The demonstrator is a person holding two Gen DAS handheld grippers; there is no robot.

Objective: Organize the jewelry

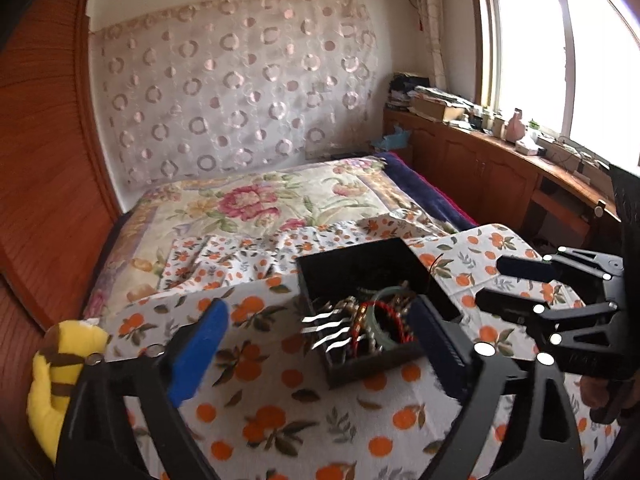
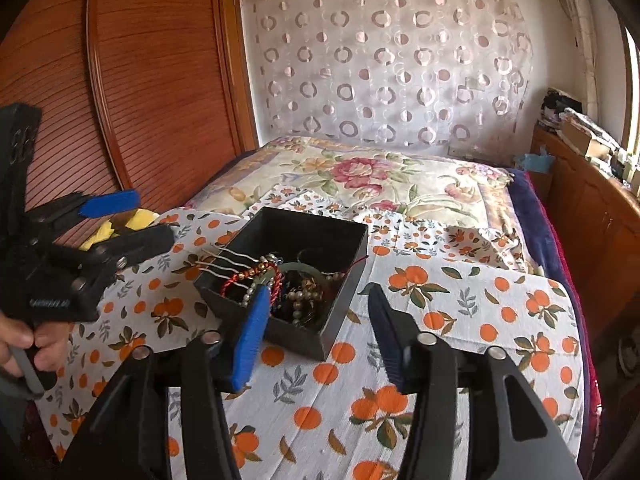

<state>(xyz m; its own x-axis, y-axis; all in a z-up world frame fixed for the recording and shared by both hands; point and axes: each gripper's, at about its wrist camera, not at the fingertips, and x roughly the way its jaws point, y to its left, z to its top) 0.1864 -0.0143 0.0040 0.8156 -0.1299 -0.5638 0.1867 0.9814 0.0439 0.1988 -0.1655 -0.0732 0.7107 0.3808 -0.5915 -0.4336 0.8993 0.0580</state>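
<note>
A black open box (image 1: 362, 256) (image 2: 320, 236) sits on the orange-print cloth (image 1: 280, 412) (image 2: 460, 312). It holds a tangle of jewelry (image 1: 374, 314) (image 2: 288, 292): a red cord bracelet, pearl strands, a green bangle and a silver wavy hair comb (image 1: 326, 330) (image 2: 224, 262) leaning over the rim. My left gripper (image 1: 316, 344) is open and empty, its blue-padded fingers straddling the box's near side. My right gripper (image 2: 320, 340) is open and empty just before the box. Each gripper shows in the other's view: the right one (image 1: 508, 284), the left one (image 2: 140, 220).
The cloth covers a raised surface against a bed with a floral quilt (image 1: 248, 208) (image 2: 360, 172). A yellow plush toy (image 1: 60, 376) (image 2: 116, 224) lies at the left edge. A wooden wardrobe (image 2: 120, 80) stands left; a cluttered wooden counter (image 1: 500, 148) runs under the window at right.
</note>
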